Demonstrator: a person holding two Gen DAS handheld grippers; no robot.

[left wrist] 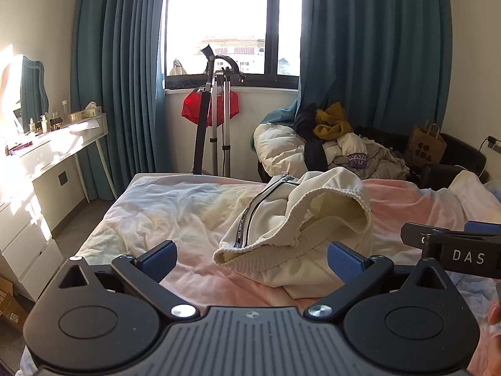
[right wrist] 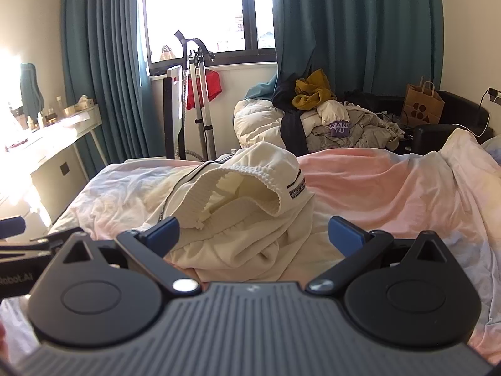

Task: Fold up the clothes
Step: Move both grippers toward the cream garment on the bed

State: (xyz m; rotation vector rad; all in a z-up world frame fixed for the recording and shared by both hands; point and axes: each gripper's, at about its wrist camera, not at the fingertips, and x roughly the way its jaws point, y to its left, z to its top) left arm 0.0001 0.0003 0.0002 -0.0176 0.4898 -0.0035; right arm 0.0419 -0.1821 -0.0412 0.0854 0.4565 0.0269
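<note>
Nearest the lens, along the lower edge of both wrist views, the two handheld tools were presented side by side. The left gripper had its jaws wide apart, its blue pads flanking the near hem of the garment without touching it. The right gripper likewise stood with jaws spread and empty, its left pad just in front of the cloth. Both appeared poised for a first grasp, so folding was judged not yet begun.

Just beyond the pads, centre of frame, lay the cream zip-up knit jacket with ribbed waistband, crumpled in a heap with the waistband gaping upward and the dark-trimmed zip running away toward the upper left. It rested on the rumpled pink-and-white bedsheet, presumably put there as a broad, soft working surface.

Further back, centre of frame, a black and silver upright garment steamer stand stood at the foot of the bed with a red garment hung behind it. At right, a mixed pile of unfolded clothing on a dark sofa probably awaited its turn, beside a brown paper bag. At left stood a white dressing table with bottles. Teal curtains framed the bright window.
</note>
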